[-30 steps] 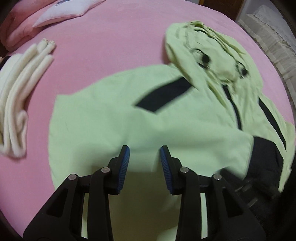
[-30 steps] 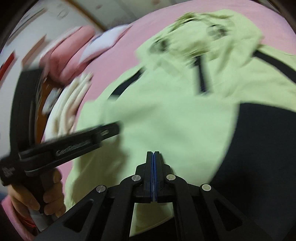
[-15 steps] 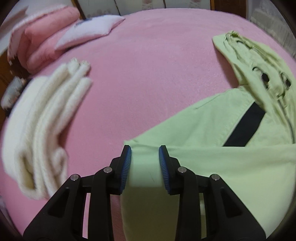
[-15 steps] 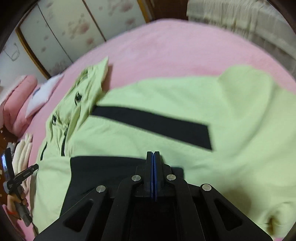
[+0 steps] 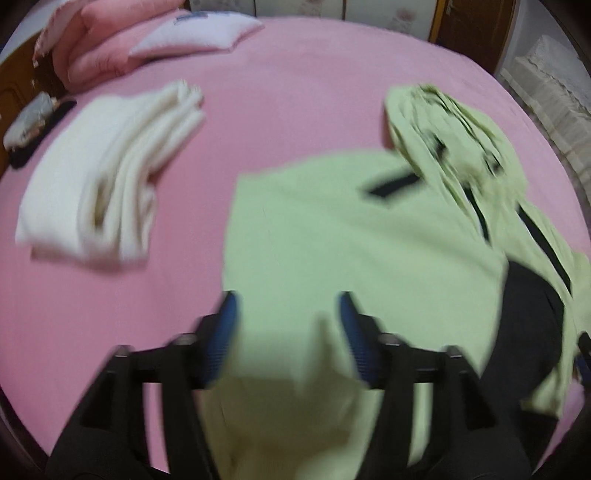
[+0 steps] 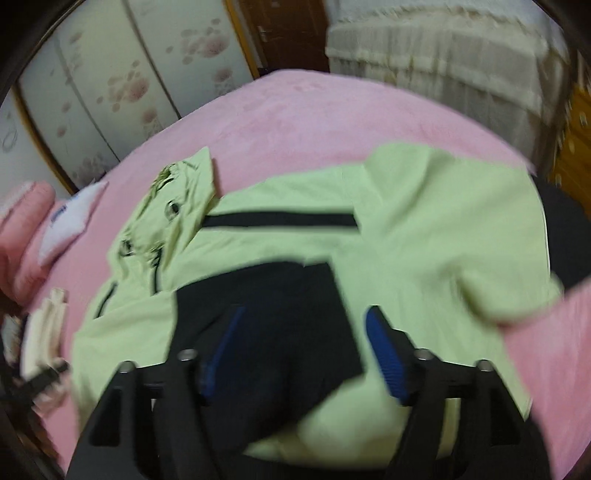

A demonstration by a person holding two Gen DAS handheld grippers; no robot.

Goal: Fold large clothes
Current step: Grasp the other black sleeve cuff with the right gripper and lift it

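Green jacket lies on pink bed.

Dim, even indoor light; heavy motion blur, fisheye-curved dark edges.

No legible text, brand, number or sign is being shown in either wrist view. A small blue mark is being displayed on the white pillow at the head of the pink bed, but it is being blurred beyond reading, and the dark marks on the green jacket's hood are not being resolved into letters.
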